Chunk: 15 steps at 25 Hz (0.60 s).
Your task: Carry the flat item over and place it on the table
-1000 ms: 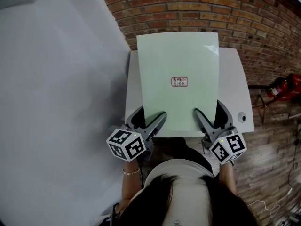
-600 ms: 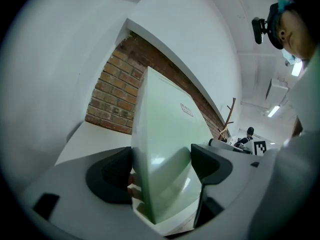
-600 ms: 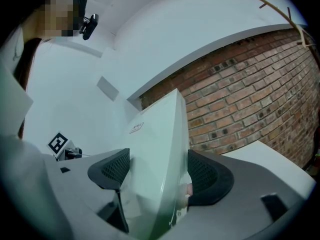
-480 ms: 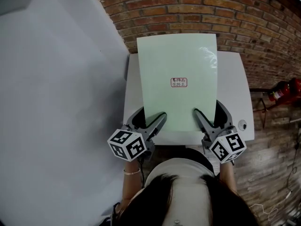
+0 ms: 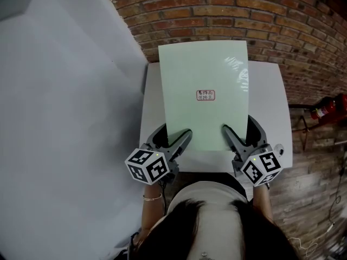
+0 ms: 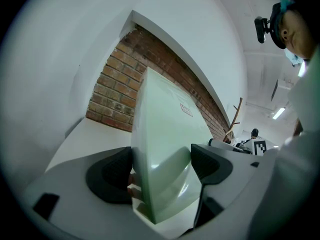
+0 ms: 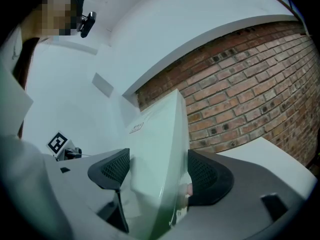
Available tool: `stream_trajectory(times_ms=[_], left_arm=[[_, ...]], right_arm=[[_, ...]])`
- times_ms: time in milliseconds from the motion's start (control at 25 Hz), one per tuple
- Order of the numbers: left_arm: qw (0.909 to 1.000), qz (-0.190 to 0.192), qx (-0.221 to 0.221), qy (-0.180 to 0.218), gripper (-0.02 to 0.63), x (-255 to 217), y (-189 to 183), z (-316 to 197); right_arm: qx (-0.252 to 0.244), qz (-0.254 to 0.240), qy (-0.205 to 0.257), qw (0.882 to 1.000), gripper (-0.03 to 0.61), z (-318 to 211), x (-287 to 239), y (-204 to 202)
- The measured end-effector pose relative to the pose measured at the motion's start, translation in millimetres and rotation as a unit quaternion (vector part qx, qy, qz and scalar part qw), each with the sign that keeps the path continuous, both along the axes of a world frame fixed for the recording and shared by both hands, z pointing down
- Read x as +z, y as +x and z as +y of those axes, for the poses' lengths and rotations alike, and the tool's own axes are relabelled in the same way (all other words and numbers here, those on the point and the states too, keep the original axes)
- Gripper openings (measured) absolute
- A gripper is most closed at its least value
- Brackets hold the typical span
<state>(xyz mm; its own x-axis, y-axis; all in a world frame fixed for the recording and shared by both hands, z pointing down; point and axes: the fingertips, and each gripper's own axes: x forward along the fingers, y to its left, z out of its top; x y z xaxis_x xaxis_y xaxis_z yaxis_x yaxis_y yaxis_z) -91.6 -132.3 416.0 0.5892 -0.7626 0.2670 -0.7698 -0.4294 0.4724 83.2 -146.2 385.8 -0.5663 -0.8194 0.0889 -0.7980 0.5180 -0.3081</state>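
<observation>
My left tongs (image 5: pixel 172 136) and right tongs (image 5: pixel 239 130) are both closed tight on the near edge of the board (image 5: pixel 203 69), 1 at its near-left corner and 1 at its near-right, with the board pinched between each pair of jaws. The board sits over the middle of the counter (image 5: pixel 269 107); I cannot tell whether its far edge touches. Its long axis runs near to far, the far edge toward the brick wall (image 5: pixel 217 7) and the label (image 5: pixel 206 95) face up. I judge it best to lower both sides level and square to the counter, far edge first, and open the jaws only once the board lies flat
</observation>
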Motion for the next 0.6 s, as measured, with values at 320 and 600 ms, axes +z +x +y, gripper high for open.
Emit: stream_trajectory(times_ms=[320, 600], left_arm=[[0.9998, 0.002, -0.011, -0.014, 0.371, 11, 3, -15], [0.9995, 0.001, -0.019, -0.027, 0.371, 24, 0, -23]], right_arm=[[-0.011, 0.002, -0.012, 1.0, 0.358, -20, 11, 2], [-0.016, 0.0, -0.026, 1.0, 0.359, -31, 26, 0]])
